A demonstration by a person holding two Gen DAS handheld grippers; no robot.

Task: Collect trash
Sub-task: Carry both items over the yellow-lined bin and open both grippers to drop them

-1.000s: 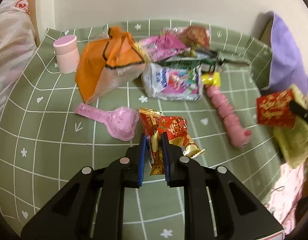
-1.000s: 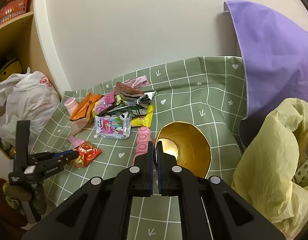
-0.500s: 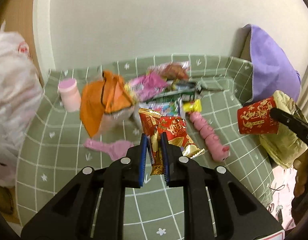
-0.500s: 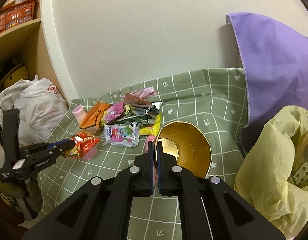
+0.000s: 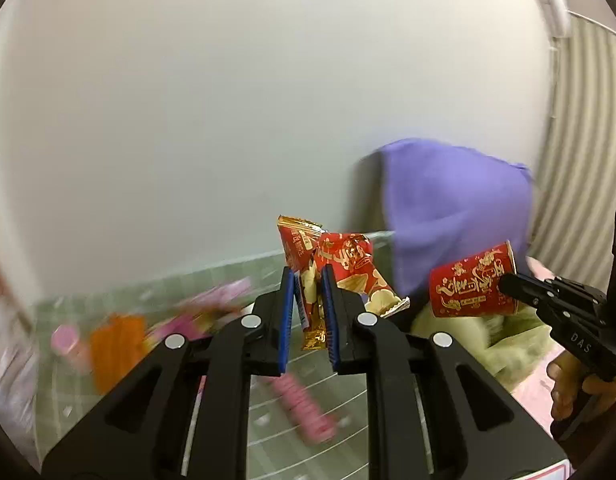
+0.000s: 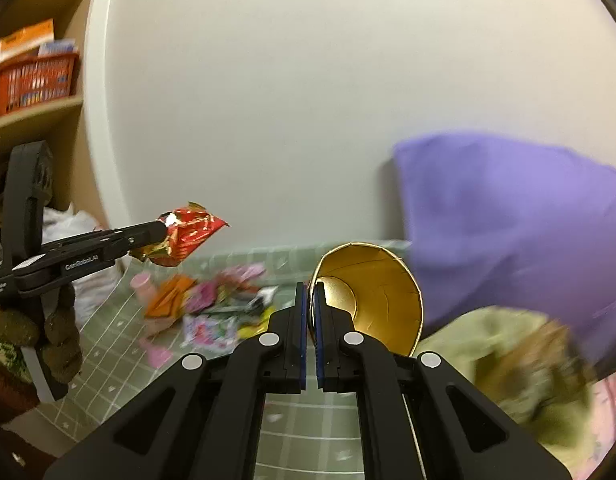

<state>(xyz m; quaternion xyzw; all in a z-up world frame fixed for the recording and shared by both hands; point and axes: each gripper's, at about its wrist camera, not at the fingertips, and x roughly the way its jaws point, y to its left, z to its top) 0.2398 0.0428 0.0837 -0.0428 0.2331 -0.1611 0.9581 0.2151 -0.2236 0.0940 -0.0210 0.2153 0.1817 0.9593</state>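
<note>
Beside the purple cloth (image 6: 508, 220), which serves as landmark, a yellow-green trash bag (image 6: 520, 356) lies just below it, blurred. Left of the cloth spreads the green checked desk (image 6: 119, 332), carrying a litter heap (image 6: 211, 304) too smeared to count; one orange packet (image 6: 167, 296) and one pink jar (image 6: 141, 282) can be told apart. Since a second ago both tools have risen off the desk and swung toward the cloth, so the loads now hang in the air; judged, the pick is finished and carriage to the bag is under way, with the heap yet to be cleared. One red paper cup (image 5: 474, 290), gold inside, hangs just in front of the cloth, its wall pinched tight in the right tool (image 6: 311, 320). Two red snack wrappers (image 5: 332, 264), well left of the cloth, are clamped together between the closed fingers of the left tool (image 5: 308, 308).
</note>
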